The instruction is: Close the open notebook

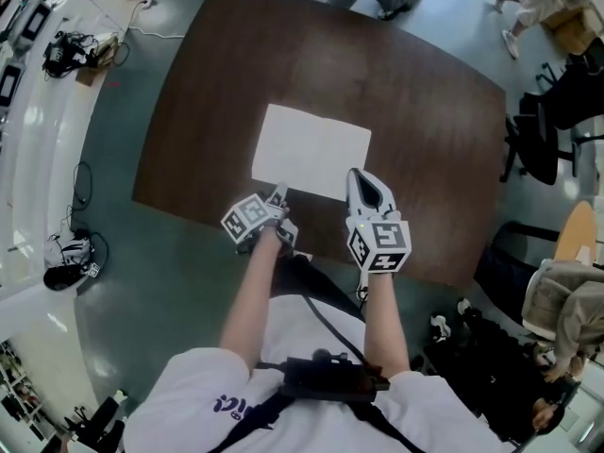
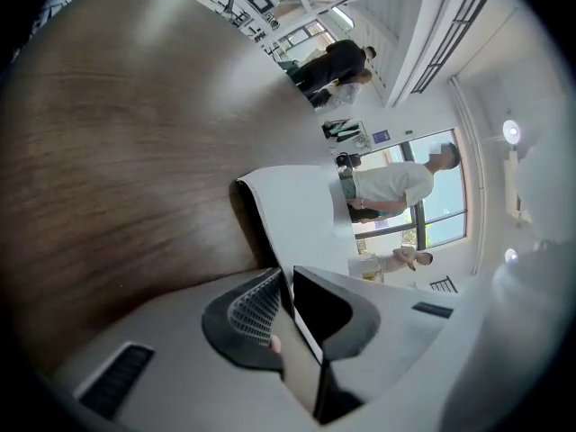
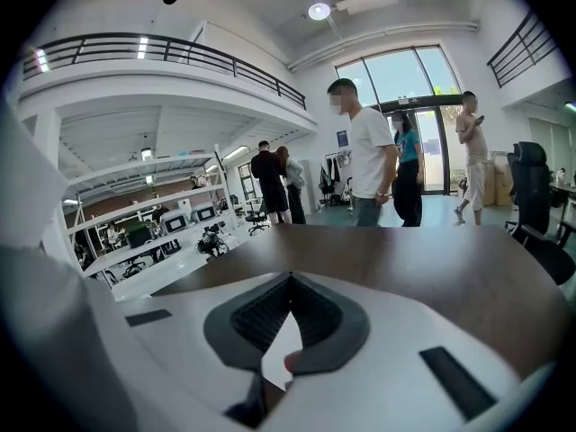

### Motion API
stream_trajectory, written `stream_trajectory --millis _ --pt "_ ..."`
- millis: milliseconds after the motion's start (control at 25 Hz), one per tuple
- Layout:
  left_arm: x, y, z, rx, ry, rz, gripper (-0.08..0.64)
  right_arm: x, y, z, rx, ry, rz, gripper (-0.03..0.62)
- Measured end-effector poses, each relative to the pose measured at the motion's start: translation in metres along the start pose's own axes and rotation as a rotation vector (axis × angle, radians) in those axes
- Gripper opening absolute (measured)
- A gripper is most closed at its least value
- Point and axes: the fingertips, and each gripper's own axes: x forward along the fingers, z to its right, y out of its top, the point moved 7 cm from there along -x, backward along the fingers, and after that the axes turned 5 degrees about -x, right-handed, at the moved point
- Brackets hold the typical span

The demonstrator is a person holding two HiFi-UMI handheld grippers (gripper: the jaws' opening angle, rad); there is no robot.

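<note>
White notebook (image 1: 311, 151) lies open on the brown tabletop (image 1: 434, 130); left claw (image 1: 279, 194) clenched on its 7 o'clock corner, right claw (image 1: 356, 175) clenched empty at 5 o'clock.

White notebook (image 1: 311, 151) on a dark brown wood-grain table (image 1: 208, 92).

We wear a white T-shirt (image 1: 189, 399) with purple lettering (image 1: 236, 406) under a black strap harness (image 1: 330, 377). The left gripper (image 1: 278, 196) and right gripper (image 1: 357, 176) are white, each with a black-and-white marker cube (image 1: 379, 243).
</note>
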Motion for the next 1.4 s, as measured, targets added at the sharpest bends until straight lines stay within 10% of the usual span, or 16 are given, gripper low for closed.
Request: stream_trajectory --millis 360,1000,1400 --pt "-0.002 0.001 0.015 0.132 0.010 0.043 0.014 -0.014 0.003 0.011 0.009 -0.012 0.032 0.002" --pt "-0.010 -0.045 0.065 1.044 0.242 0.000 0.012 -0.043 0.004 0.033 0.091 -0.106 0.108 0.002" --pt "0.015 -0.092 0.068 1.284 0.256 -0.129 0.012 -0.073 -0.018 0.056 0.159 -0.186 0.115 0.002"
